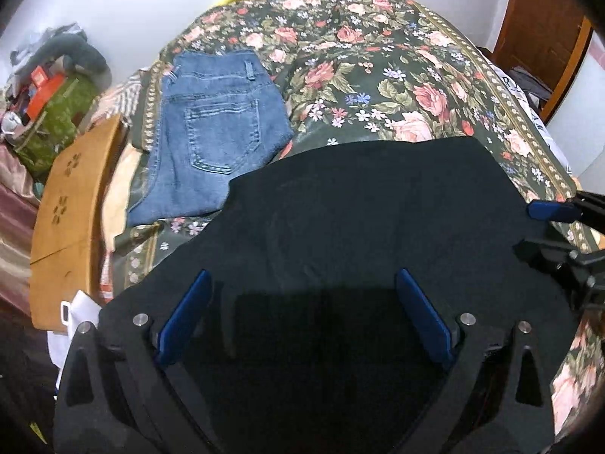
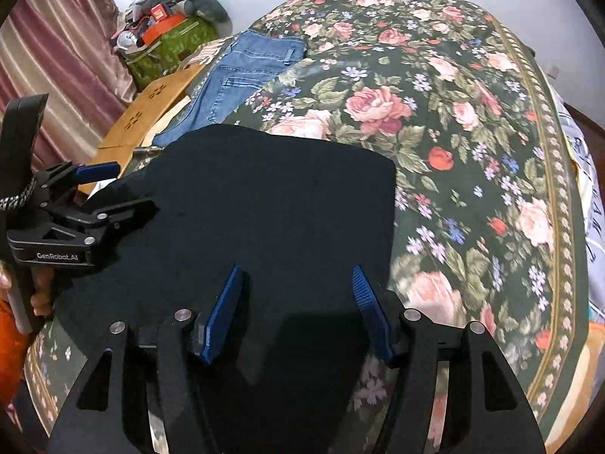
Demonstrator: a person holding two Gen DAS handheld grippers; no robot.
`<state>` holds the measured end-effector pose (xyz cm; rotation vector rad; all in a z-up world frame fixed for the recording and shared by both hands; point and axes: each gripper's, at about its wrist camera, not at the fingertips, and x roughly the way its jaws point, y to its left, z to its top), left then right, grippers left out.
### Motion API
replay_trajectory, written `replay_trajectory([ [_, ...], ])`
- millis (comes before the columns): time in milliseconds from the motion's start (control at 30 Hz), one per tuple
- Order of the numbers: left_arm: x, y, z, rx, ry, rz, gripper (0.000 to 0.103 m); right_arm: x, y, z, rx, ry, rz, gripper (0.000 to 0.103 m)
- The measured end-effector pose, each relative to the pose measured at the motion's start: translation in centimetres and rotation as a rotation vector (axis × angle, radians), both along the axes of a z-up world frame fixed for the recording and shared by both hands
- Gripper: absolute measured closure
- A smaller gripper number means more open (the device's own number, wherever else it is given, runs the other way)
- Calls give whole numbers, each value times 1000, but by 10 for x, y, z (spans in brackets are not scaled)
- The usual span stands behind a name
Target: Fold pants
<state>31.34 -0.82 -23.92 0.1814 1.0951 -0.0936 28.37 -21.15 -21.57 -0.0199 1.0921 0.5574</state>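
Black pants (image 1: 359, 208) lie folded into a flat dark block on the floral bedspread (image 1: 378, 68). My left gripper (image 1: 302, 272) is open, its blue pads (image 1: 185, 317) wide apart over the near left part of the cloth. My right gripper (image 2: 297, 268) is open too, over the near right part of the black pants (image 2: 264, 196), with its pads clear of the cloth. Each gripper shows in the other's view: the right gripper (image 1: 523, 229) at the pants' right edge, the left gripper (image 2: 134, 187) at their left edge, held by a hand (image 2: 41, 295).
Folded blue jeans (image 1: 211, 128) lie at the bed's far left, just beyond the black pants. A wooden board (image 1: 72, 204) stands beside the bed on the left, with a pile of clutter (image 1: 49, 113) behind it. A wooden door (image 1: 537, 30) is at far right.
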Motion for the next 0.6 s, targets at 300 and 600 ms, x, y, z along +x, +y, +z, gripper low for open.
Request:
replay_trajectory([
  [300,-34,16,15,-40,-27,26,4,-24,-17,2,-25,-5,-44,43],
  [600,-71,28,30,-48,-76,39,4,-49,-26,23,-67,-73,-92,41],
])
